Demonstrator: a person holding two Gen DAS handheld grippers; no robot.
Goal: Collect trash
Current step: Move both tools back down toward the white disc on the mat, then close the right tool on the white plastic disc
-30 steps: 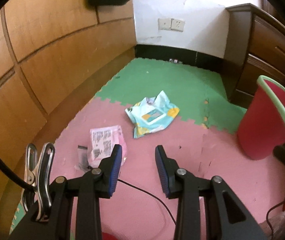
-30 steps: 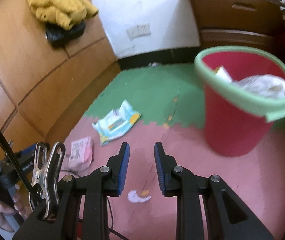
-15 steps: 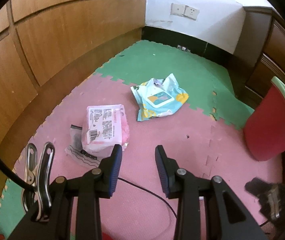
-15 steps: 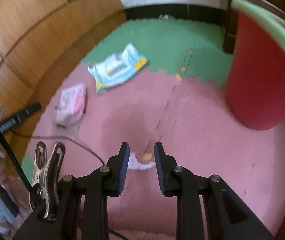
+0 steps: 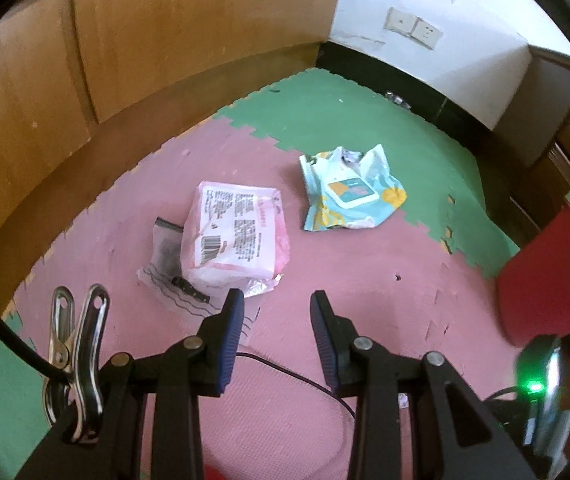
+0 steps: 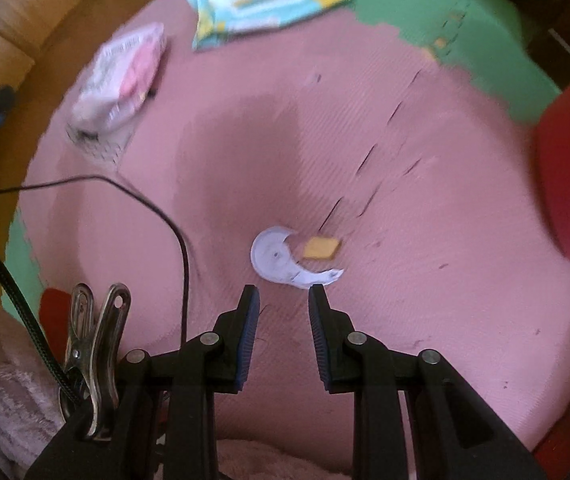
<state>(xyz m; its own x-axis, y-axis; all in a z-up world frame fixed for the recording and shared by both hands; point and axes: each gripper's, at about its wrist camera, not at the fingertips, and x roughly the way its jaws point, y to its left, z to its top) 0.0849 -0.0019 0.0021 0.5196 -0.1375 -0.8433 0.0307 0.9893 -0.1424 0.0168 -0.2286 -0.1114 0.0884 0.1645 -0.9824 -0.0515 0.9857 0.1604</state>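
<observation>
Both tongs have dropped toward the mat. Right tongs (image 6: 283, 294), part-open and empty, hover just short of the paper scrap (image 6: 285, 260) at 12 o'clock. Left tongs (image 5: 276, 300), part-open, empty; pink packet (image 5: 237, 236) at 11, blue packet (image 5: 351, 192) at 1, bin (image 5: 545, 276) at 3.

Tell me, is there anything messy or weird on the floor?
Yes. Litter lies loose on the foam mat: a pink packet atop a clear wrapper, a crumpled blue wipes pack, and a torn white paper scrap beside a small yellow piece. None is in the red bin yet.
</observation>
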